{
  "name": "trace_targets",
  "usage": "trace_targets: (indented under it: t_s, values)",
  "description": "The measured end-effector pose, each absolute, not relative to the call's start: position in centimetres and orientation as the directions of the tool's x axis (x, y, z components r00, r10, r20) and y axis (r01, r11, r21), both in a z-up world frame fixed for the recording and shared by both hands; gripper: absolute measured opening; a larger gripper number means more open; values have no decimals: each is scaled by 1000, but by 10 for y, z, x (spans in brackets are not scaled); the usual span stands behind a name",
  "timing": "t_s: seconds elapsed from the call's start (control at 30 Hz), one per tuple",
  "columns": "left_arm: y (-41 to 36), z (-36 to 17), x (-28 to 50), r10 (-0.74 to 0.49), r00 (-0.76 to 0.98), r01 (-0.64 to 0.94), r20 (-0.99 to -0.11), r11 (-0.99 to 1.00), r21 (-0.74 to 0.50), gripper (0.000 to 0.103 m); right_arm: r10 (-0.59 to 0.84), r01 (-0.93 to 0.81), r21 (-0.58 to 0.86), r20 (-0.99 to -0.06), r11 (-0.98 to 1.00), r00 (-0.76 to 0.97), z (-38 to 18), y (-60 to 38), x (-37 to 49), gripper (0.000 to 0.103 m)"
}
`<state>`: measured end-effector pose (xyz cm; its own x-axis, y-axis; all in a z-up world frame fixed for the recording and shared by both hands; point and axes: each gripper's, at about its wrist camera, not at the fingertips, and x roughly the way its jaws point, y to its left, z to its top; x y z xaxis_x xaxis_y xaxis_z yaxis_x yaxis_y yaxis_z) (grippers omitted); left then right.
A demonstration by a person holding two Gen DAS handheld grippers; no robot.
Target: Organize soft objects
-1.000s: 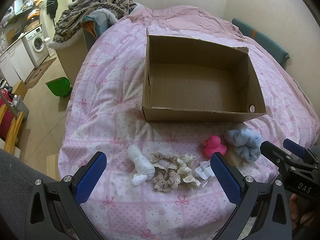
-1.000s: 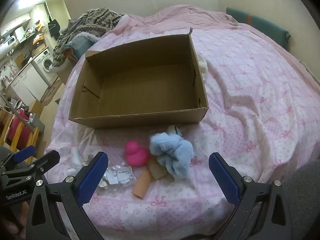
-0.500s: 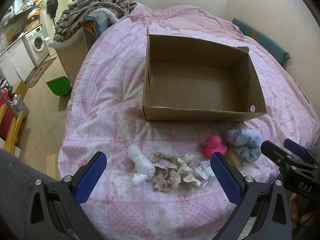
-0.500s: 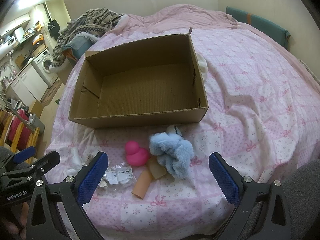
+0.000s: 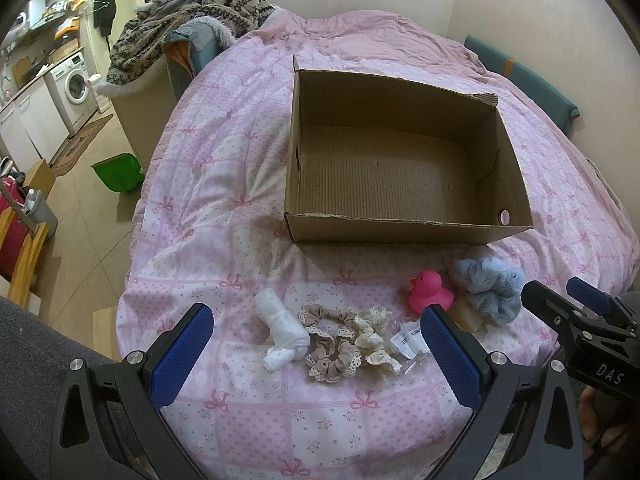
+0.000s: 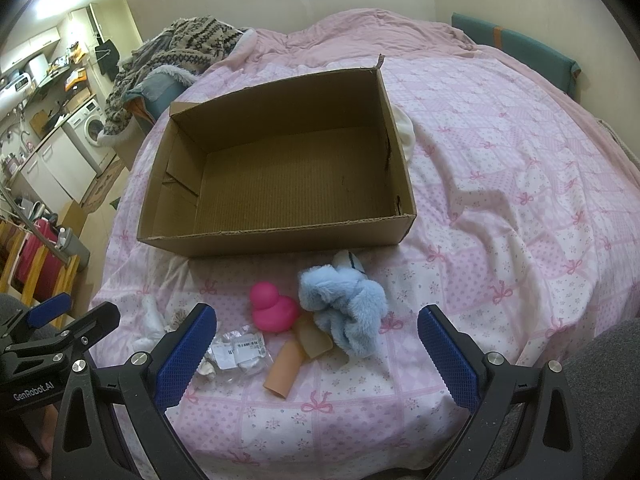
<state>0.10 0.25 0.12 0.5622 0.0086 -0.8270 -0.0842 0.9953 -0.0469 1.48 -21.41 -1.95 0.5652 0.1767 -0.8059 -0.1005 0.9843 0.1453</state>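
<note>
both grippers' fingers (image 5: 182,354) (image 6: 448,358) spread wide, holding nothing, before cardboard box (image 5: 400,232).

A washing machine (image 5: 77,82) stands at the upper left of the frame. Below it a green dustpan (image 5: 118,172) lies on the floor. A patterned knit blanket (image 5: 192,12) is heaped at upper centre-left.

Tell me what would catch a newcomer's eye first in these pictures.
The big empty cardboard box sitting open in the middle of the pink bedspread. Just in front of it lies a row of small things, the bright pink rubber duck beside a fluffy blue scrunchie standing out most.
</note>
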Motion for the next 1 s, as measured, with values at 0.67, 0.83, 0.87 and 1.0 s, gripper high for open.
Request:
trace_targets:
  t_s: [0.67,0.83,0.87,1.0]
  values:
    - [3,1,1,9,562,-84,-827,995,-46,103,176,-101,144,-807,984,563,-21,-213,15,103]
    - [3,1,1,8,561,-84,-828,995,-47,103,177,-102,144,-808,984,562,-22,-214,15,103]
    - [3,0,1,8,561,-84,-828,995,-47,103,177,-102,144,-808,984,562,-22,-214,15,103]
    - [4,0,1,9,561,-85,-828,995,-46,103,176,-101,144,-808,984,563,-23,-213,16,103]
